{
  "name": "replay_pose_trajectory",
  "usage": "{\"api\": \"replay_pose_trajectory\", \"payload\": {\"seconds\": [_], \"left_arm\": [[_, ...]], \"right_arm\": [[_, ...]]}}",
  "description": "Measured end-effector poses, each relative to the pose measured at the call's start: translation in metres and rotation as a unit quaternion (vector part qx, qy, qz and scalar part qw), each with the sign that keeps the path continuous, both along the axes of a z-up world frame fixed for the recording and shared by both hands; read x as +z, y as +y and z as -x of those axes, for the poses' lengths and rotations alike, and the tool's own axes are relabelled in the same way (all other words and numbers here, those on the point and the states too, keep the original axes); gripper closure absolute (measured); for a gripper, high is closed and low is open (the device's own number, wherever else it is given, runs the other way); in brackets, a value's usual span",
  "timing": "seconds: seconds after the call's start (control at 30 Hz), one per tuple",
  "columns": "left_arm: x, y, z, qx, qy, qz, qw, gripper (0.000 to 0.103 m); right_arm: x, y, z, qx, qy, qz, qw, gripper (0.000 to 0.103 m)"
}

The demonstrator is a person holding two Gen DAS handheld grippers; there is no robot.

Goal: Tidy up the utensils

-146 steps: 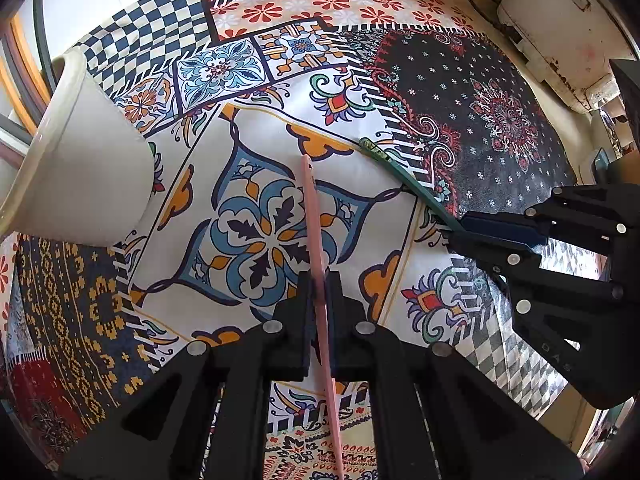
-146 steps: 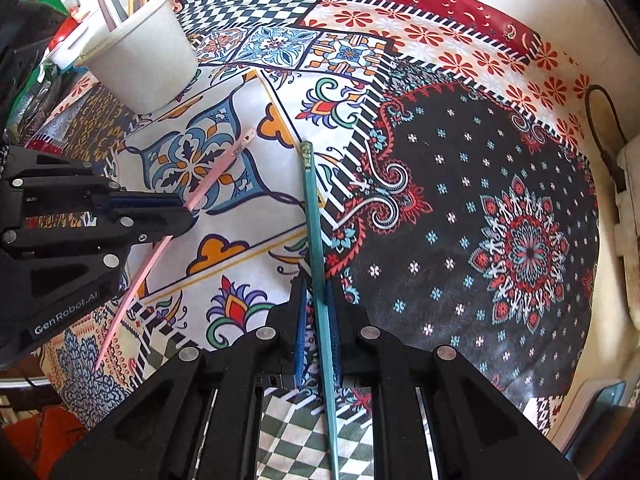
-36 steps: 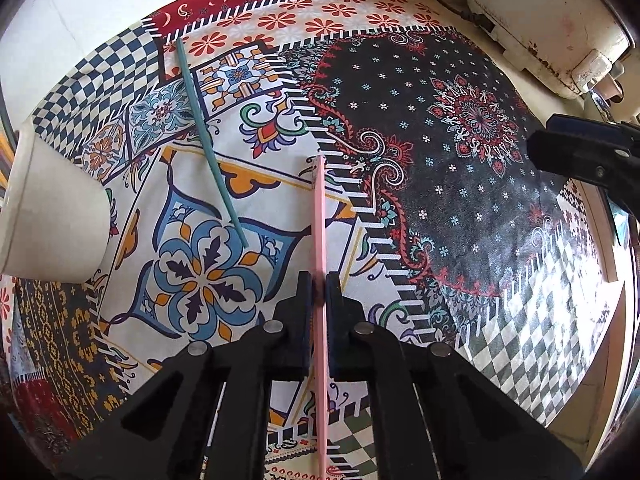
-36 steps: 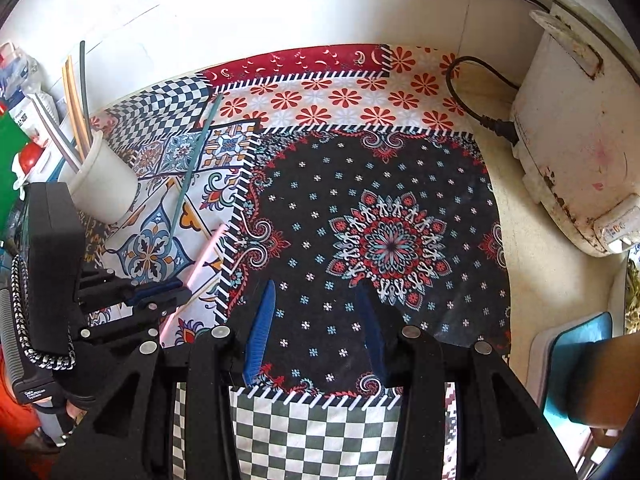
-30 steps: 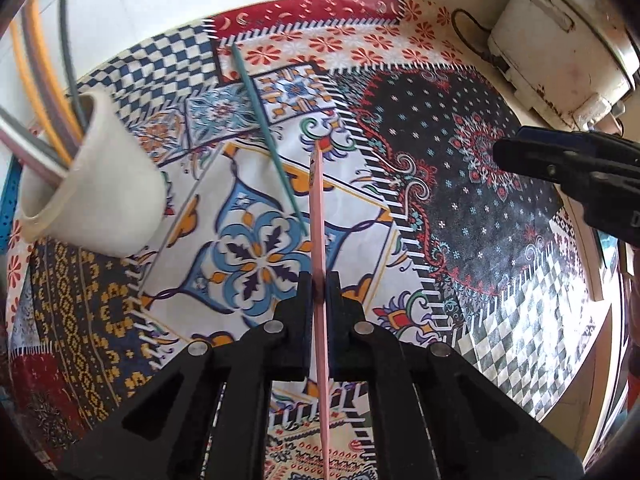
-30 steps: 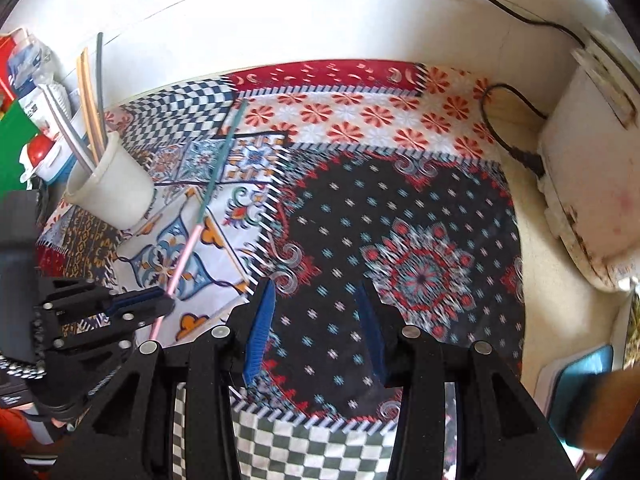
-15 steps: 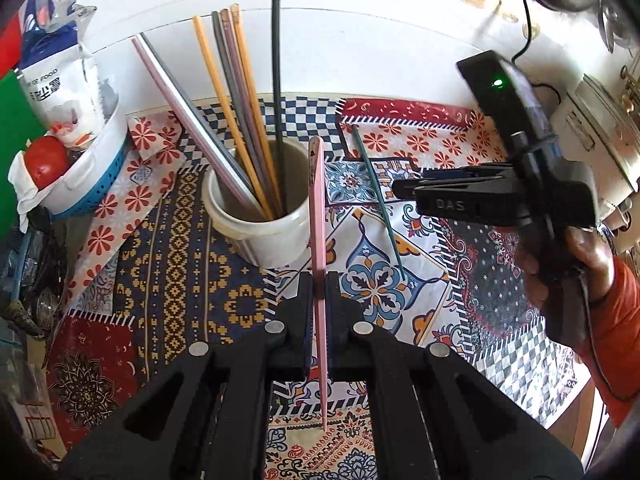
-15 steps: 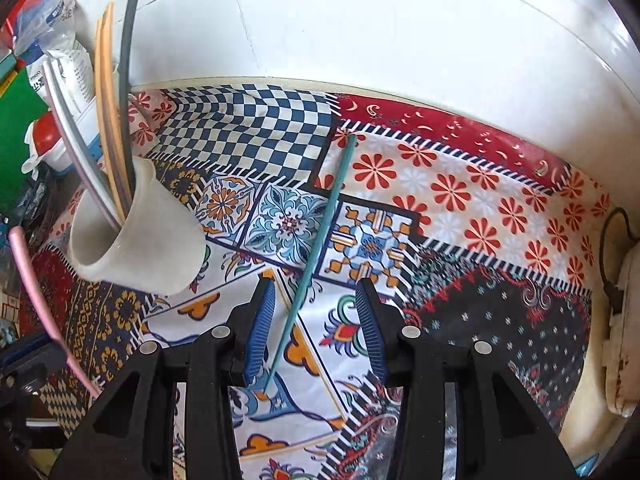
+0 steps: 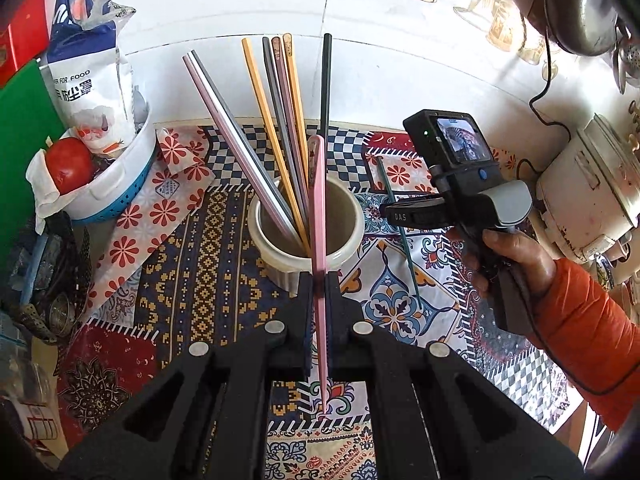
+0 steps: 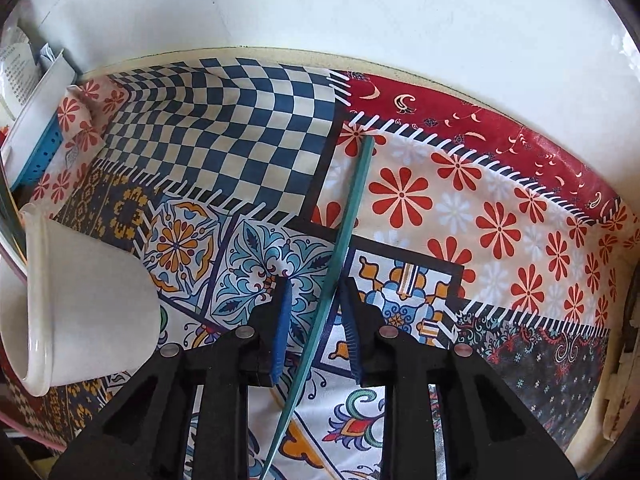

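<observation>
A white holder [image 9: 306, 236] near the back left of the patterned counter [image 9: 208, 264] already has several chopsticks [image 9: 276, 128] standing in it. Two are left to put away. The left gripper [image 9: 319, 296] is clamped on a pink chopstick [image 9: 318, 216], held over the holder's rim but not yet in it. A green chopstick [image 10: 340, 256] lies flat near the counter's back edge, just right of the holder. The right gripper [image 10: 316, 312] straddles it with its jaws closing, and neither pad looks pressed on it yet. The chopstick's lower end is cut off by the frame. How many chopsticks stand in the holder is hard to count.
</observation>
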State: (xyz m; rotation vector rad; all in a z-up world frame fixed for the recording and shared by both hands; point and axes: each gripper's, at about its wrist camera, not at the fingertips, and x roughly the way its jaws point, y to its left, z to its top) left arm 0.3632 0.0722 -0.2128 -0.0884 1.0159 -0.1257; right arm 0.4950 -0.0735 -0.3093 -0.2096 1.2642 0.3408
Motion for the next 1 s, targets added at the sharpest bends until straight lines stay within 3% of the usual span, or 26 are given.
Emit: {"api": "replay_pose_trajectory", "payload": {"seconds": [0.1,0.27,0.43,1.0], "left_arm": [[0.000,0.002,-0.002,0.002,-0.002,0.002,1.0000,0.100],[0.003,0.003,-0.002,0.003,-0.007,0.004,1.0000,0.100],[0.009,0.003,0.000,0.003,-0.015,0.001,0.9999,0.100],[0.066,0.012,0.011,0.000,-0.085,0.007,0.9964,0.103]], "right_arm": [[-0.002,0.004,-0.004,-0.005,-0.014,0.010,1.000,0.094],[-0.003,0.007,-0.005,-0.004,-0.018,0.010,1.000,0.097],[0.013,-0.008,0.012,-0.010,-0.018,-0.024,0.999,0.097],[0.144,-0.023,0.071,0.014,-0.142,-0.143,0.979,0.097]]}}
